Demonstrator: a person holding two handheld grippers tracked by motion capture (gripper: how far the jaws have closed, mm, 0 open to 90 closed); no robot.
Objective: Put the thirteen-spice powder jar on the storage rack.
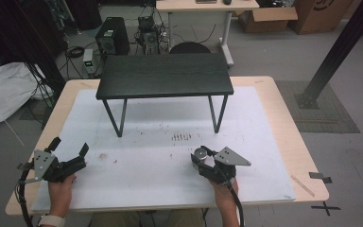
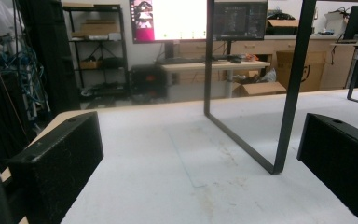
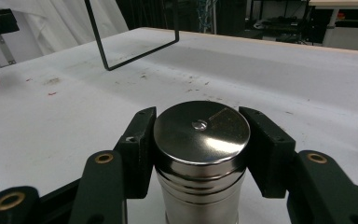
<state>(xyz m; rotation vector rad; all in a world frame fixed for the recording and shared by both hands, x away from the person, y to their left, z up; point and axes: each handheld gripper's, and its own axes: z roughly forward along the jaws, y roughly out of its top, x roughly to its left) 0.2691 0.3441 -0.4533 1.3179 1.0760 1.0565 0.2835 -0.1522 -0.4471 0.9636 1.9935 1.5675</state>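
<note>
Right gripper view: black jaws clamp shiny ribbed steel cylinder (image 3: 201, 154).

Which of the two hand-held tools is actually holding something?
The right tool: its jaws are closed on a shiny metal cylinder. The left tool stands open with nothing between its jaws.

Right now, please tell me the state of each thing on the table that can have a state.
Right gripper: shut on the metal cylinder, jaws pressing both its sides.
Metal cylinder: upright on the white mat, lid on.
Left gripper: open, nothing between its jaws.
Small black table: standing upright on the mat, its top bare.
White mat: lying flat, lightly stained with small specks.
</note>
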